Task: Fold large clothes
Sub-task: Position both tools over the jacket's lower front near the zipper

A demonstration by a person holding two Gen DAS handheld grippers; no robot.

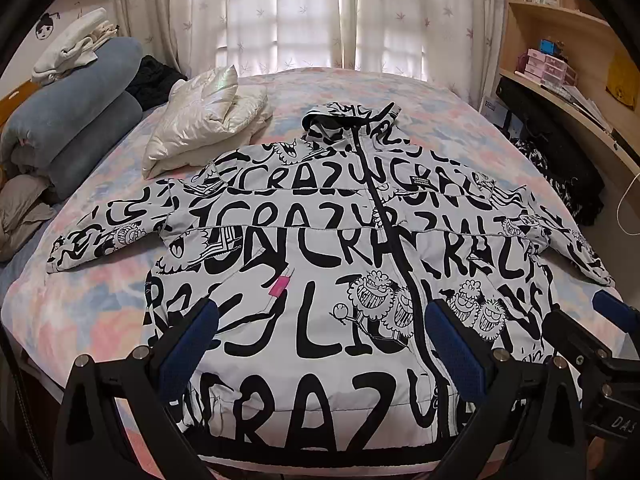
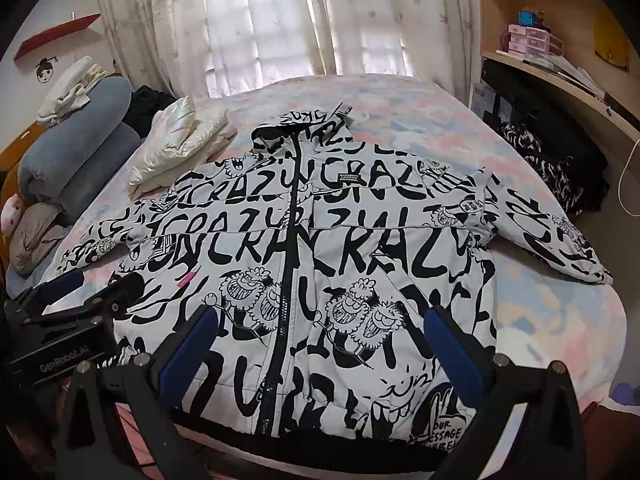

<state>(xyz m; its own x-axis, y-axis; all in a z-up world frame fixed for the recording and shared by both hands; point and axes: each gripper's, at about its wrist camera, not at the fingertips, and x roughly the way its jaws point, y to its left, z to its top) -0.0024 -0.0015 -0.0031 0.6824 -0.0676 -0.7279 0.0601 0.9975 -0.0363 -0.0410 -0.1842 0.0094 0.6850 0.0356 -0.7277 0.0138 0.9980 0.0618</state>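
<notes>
Jacket [image 1: 320,240] lies face up and spread flat across the bed [image 1: 92,320], zip closed down the middle, hood toward the window edge, hem at the near edge under your tools. Both sleeves are out to the sides: one sleeve [image 1: 108,236] reaches toward the pillow side, the other sleeve [image 2: 560,240] toward the shelf side, its cuff close to the bed's edge.

Left gripper [image 1: 320,344] hangs above the lower front, fingers wide apart, nothing between them. Right gripper [image 2: 316,344] is just beside it, angled down at the hem, fingers likewise spread and empty. No fold looks begun.

Risks from here, as judgements:
- The jacket looks padded and slick. Pinch only the top layer and you lift the front panel alone; the back stays down and the fold bunches.
- The shelf-side sleeve sits near the edge. Drag the body that way and the cuff may slide off and pull the rest askew.
- A folded pale jacket [image 1: 200,120] lies touching or just beside the pillow-side shoulder; which, you cannot tell. Sweep that sleeve inward carelessly and you may snag or topple it.
- Your two tools are close together. Reach for opposite sleeves without separating first and they may knock.
- The pink tag [image 1: 280,286] marks a pocket on the front; a finger could catch there.
</notes>
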